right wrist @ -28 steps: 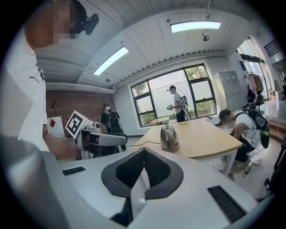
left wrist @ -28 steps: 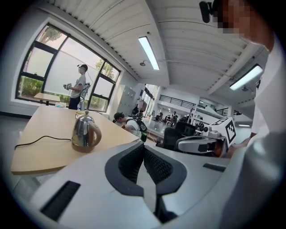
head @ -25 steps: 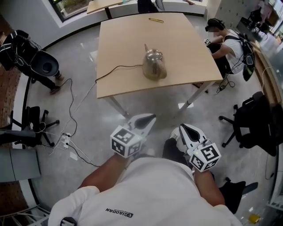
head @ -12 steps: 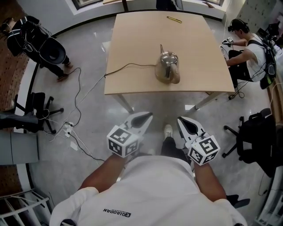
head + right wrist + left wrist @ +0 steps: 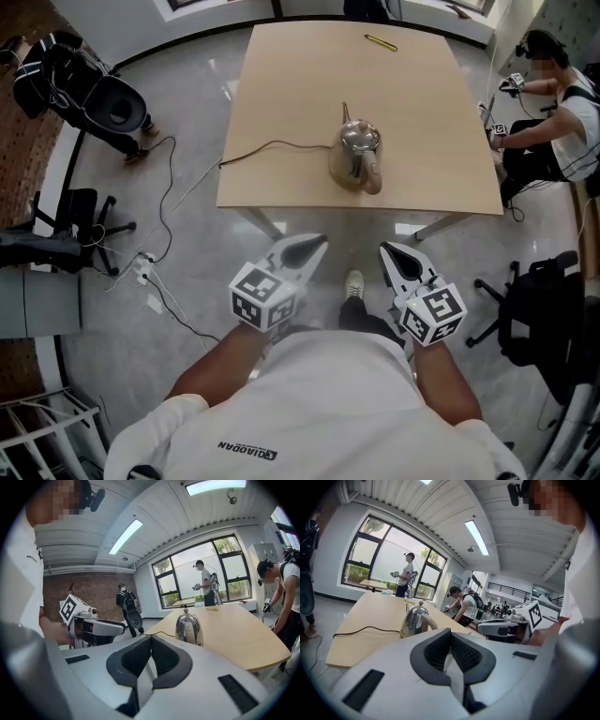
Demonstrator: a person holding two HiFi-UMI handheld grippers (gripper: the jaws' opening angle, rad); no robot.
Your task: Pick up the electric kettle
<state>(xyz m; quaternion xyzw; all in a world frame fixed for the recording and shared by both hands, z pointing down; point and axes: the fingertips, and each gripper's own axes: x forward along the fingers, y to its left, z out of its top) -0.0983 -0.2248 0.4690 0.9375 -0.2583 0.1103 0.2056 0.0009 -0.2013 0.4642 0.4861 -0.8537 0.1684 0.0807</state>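
Observation:
The steel electric kettle point(image 5: 356, 155) stands upright near the front edge of the wooden table point(image 5: 281, 122); its handle faces me. It also shows in the left gripper view as the kettle point(image 5: 415, 618) and in the right gripper view as the kettle point(image 5: 187, 626), well ahead of both sets of jaws. My left gripper point(image 5: 314, 247) and right gripper point(image 5: 392, 251) hover side by side over the floor, short of the table's front edge. Both are shut with nothing between the jaws: left gripper point(image 5: 450, 633), right gripper point(image 5: 151, 639).
A black cable point(image 5: 272, 145) runs from the kettle over the table's left edge to a power strip point(image 5: 141, 274) on the floor. A yellow stick point(image 5: 381, 42) lies at the far side. Office chairs stand left point(image 5: 66, 234) and right point(image 5: 539, 309). A person point(image 5: 562, 84) sits at right.
Both grippers and the head view have moved toward the table, so the table's front edge and the kettle sit nearer. Both jaws stayed shut.

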